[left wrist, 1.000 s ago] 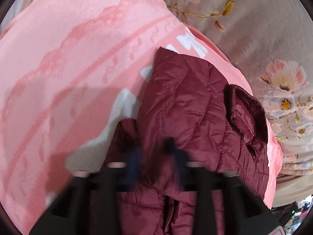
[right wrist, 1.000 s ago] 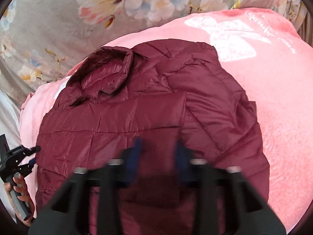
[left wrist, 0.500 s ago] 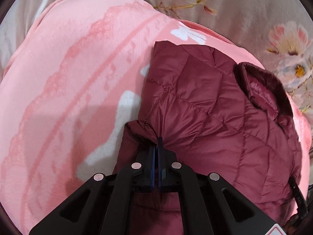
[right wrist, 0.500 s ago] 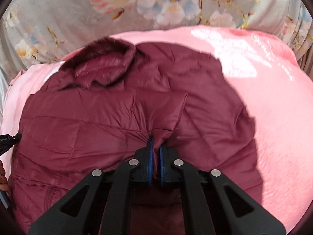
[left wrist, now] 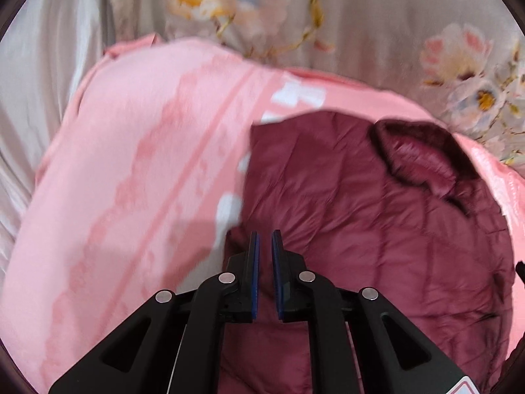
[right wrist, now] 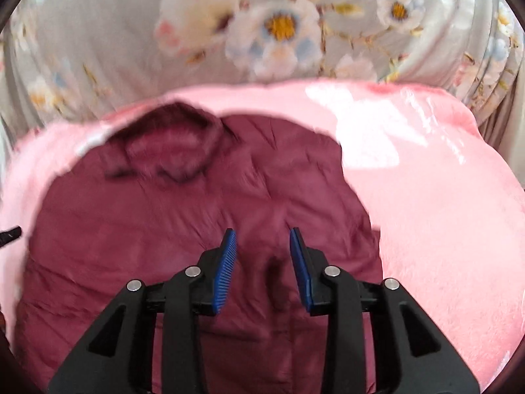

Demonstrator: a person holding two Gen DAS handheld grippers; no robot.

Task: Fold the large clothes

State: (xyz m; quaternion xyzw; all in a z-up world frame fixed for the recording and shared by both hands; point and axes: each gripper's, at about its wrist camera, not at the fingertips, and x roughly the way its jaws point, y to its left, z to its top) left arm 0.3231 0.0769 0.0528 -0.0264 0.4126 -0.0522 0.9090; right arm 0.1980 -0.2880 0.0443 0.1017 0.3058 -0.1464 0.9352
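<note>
A maroon quilted jacket (left wrist: pixel 377 216) lies folded on a pink blanket (left wrist: pixel 141 170), its collar (left wrist: pixel 423 157) at the far right. My left gripper (left wrist: pixel 265 234) hangs over the jacket's left edge with its blue pads a narrow gap apart and nothing between them. In the right wrist view the jacket (right wrist: pixel 157 229) fills the middle, its collar (right wrist: pixel 170 141) at the far left. My right gripper (right wrist: pixel 262 231) is open above the jacket's near part, holding nothing.
The pink blanket (right wrist: pixel 443 213) lies on a grey bedspread with flowers (right wrist: pixel 282 26) that rises behind it. A grey sheet (left wrist: pixel 42 75) shows at the far left. A black piece of the other gripper (right wrist: pixel 10 233) shows at the left edge.
Both grippers were shut on jacket fabric half a second ago. Both have now opened and let go, the right one wider. Both views have tilted up toward the bedspread.
</note>
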